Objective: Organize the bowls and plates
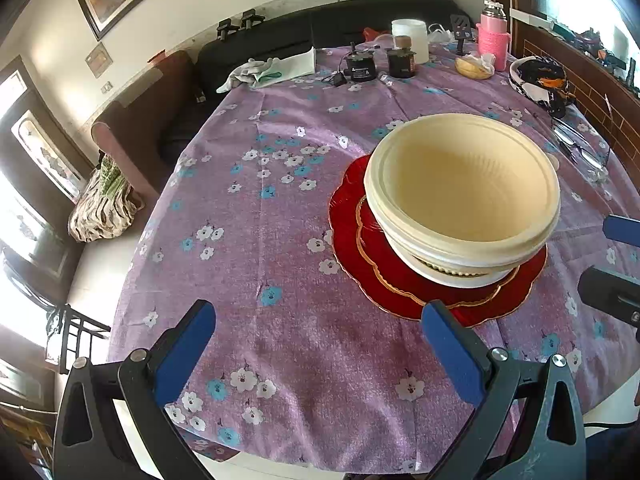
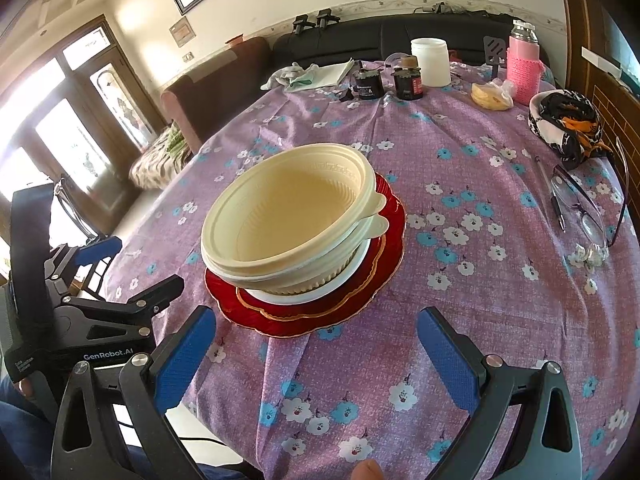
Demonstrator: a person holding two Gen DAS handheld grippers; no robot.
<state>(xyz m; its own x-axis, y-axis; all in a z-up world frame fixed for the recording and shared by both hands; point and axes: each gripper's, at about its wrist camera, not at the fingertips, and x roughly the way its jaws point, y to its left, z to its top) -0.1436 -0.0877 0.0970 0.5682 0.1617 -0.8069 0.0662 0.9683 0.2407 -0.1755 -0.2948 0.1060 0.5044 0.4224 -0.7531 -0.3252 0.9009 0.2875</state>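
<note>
Both the left tool [image 1: 316, 344] and right tool [image 2: 316, 344] are hanging spread and empty at lower frame while light, probably slippery cream bowls [image 1: 464, 192], best pinched at the rim, are sitting nested on red plates [image 1: 400, 280] at mid-frame on the worktop [image 1: 280, 240].

Bright daylight, blown-out glass doors [image 2: 60, 140] at left, sharp centre — heavy fisheye bending, dark corners

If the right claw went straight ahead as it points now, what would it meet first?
Probably the red plate at the bottom of the stack, with the cream bowls just above it. The right claw is open and the tablecloth between looks free, though depth is unclear.
</note>
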